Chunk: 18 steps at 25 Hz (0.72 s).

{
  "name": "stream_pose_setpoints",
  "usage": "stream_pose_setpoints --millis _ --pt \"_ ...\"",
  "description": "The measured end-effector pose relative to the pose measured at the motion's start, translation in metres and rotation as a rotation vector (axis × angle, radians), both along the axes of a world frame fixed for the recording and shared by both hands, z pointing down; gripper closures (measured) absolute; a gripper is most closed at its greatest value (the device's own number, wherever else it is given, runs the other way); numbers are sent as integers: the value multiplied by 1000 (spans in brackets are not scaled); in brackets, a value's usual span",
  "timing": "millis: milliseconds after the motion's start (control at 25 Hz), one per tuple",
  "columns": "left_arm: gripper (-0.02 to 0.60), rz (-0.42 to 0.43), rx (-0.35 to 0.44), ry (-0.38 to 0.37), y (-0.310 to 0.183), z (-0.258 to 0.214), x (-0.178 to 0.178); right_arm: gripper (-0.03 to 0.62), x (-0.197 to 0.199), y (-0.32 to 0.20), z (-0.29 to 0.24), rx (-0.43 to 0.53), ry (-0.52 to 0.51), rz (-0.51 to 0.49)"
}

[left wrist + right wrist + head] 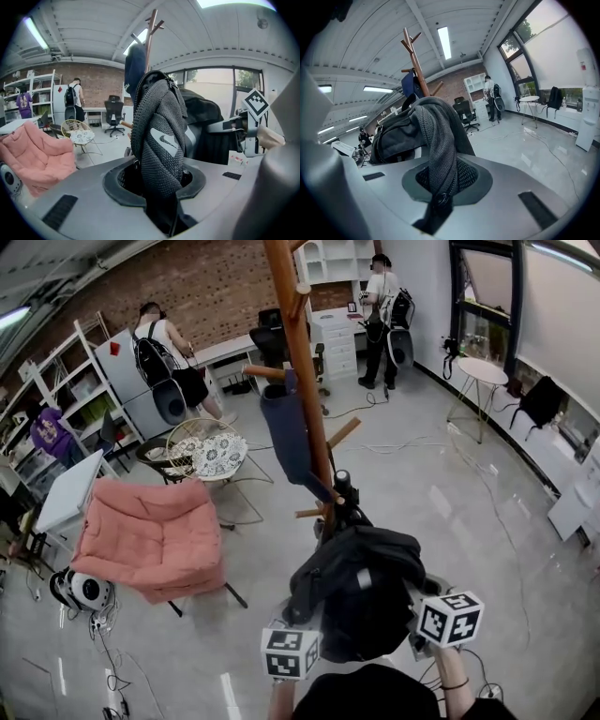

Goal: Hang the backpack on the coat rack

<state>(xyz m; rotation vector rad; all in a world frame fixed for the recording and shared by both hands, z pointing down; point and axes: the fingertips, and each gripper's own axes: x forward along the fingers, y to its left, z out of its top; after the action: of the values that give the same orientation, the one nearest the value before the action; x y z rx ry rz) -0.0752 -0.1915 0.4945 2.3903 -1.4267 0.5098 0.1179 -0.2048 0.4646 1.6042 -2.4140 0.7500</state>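
Observation:
A black backpack (361, 587) hangs between my two grippers, low in front of the wooden coat rack (298, 352). A dark blue garment (286, 432) hangs on one of the rack's pegs. In the left gripper view, my left gripper (159, 190) is shut on a grey mesh shoulder strap (159, 136) with a pale logo. In the right gripper view, my right gripper (439, 190) is shut on the other mesh strap (436, 140). The head view shows only the marker cubes, left (289, 652) and right (450, 618); the bag hides both sets of jaws.
A pink armchair (155, 535) stands at the left, with a round wire chair (204, 454) behind it. A small white table (483, 371) is at the far right. People stand at the back left (164, 343) and back centre (382, 296). Cables run across the floor.

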Motion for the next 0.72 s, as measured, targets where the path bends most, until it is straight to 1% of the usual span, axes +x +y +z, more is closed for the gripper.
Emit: stream_pose_setpoints --millis 400,560,720 --pt "454 -112 -15 -10 -48 4 14 563 13 -69 7 -19 1 -114" --pt "454 -158 -20 -12 -58 6 18 563 15 -88 8 -24 2 -166" --pt "454 -189 -28 -19 -62 18 19 563 15 -99 19 -26 9 -212"
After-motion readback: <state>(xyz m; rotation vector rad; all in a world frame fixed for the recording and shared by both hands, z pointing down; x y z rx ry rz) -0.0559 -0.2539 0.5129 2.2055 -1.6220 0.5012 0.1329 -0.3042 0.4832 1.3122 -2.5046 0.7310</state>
